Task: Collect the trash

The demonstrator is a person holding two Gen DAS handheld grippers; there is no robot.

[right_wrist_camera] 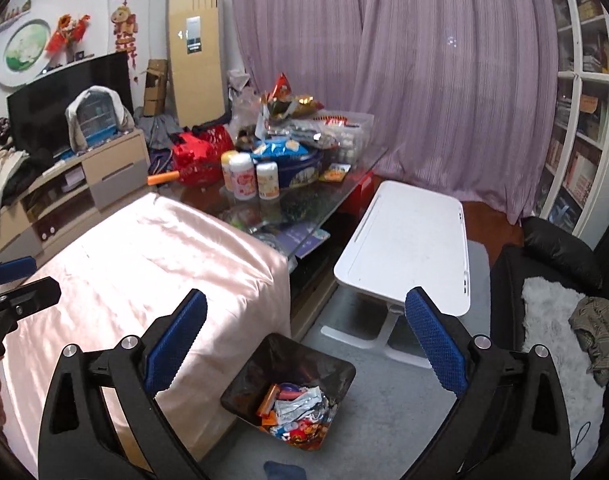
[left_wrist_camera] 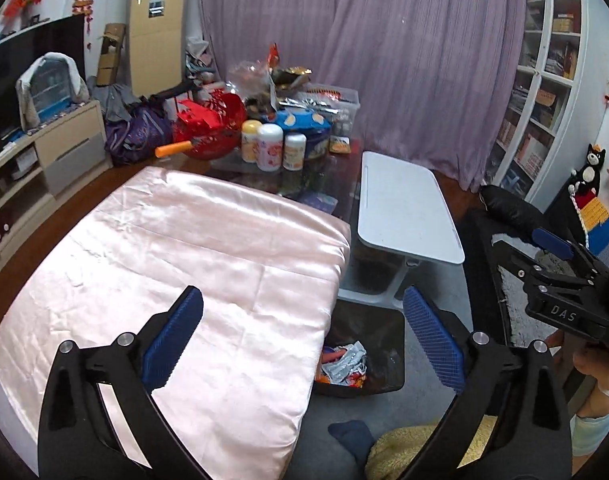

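Blue, knurled pads on black arms fill the bottom of both wrist views: my left gripper (left_wrist_camera: 302,340) and my right gripper (right_wrist_camera: 306,340) each have their jaws spread wide with nothing between them. From the left view I can also see the right gripper off to the side, partly cut by the frame edge, its jaws apart too.

My landmark is the black trash bin (right_wrist_camera: 346,368) on the grey floor. It is square-mouthed and glossy, and holds crumpled wrappers (right_wrist_camera: 300,408), silvery foil mixed with orange and red packaging; I cannot read any labels. In the left view the bin (left_wrist_camera: 384,332) is partly hidden, its near-left corner tucked behind the overhanging edge of the pink satin cover (left_wrist_camera: 176,256), so only part of the wrappers (left_wrist_camera: 344,366) shows.

That shiny, creased cover lies draped over the tabletop just left of the bin. Beyond the bin, the uncovered end is dark glass (right_wrist_camera: 304,204) carrying three pale plastic jars (right_wrist_camera: 250,176), a round blue tin (right_wrist_camera: 298,168) and a heap of bags too jumbled to sort out. Right of the bin stands a low white folding table (right_wrist_camera: 408,240), smooth and rounded at the corners. Purple pleated curtains (right_wrist_camera: 424,60) hang behind it all.
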